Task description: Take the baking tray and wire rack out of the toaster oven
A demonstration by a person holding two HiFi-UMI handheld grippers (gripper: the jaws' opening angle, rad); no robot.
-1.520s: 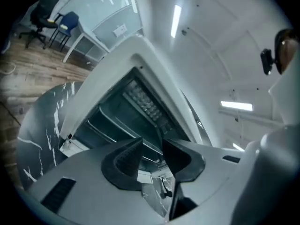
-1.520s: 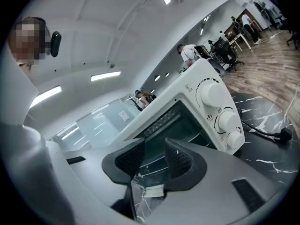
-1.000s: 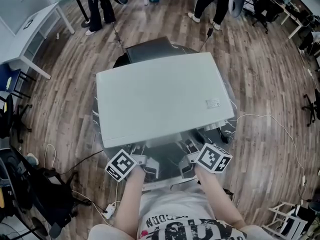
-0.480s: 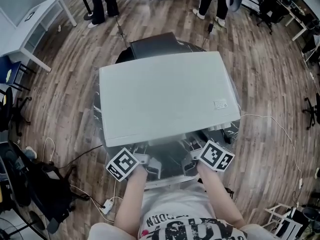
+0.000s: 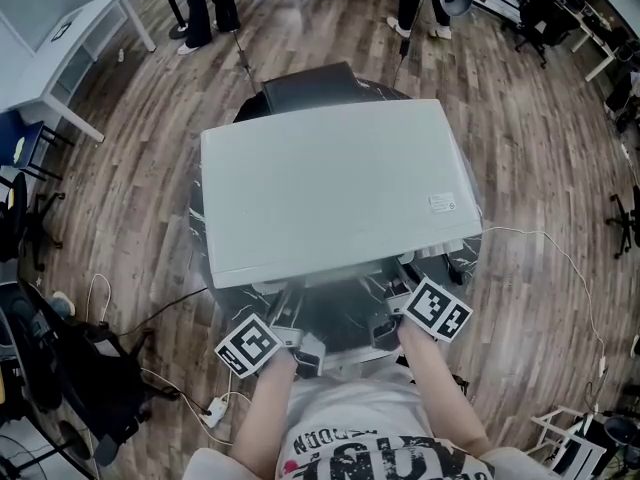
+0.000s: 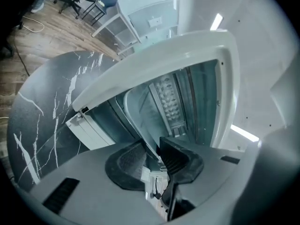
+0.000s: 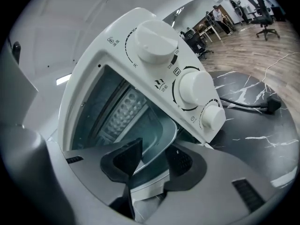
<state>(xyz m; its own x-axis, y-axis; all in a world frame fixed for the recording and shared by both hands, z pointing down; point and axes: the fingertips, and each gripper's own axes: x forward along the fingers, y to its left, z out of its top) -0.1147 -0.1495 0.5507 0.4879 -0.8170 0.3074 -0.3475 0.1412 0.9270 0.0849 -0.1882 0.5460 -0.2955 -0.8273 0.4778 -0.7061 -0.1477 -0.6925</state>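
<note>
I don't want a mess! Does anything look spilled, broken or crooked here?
Nothing stands out. The baking tray sits partway out of the open toaster oven on the marbled table; nothing looks spilled, bent or broken.

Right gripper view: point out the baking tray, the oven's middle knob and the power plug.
baking tray [image 7: 156, 135], right gripper view, on its inner floor.
middle knob [image 7: 193, 90], right gripper view, on its front face.
power plug [image 7: 271, 105], right gripper view, on its black body.
</note>
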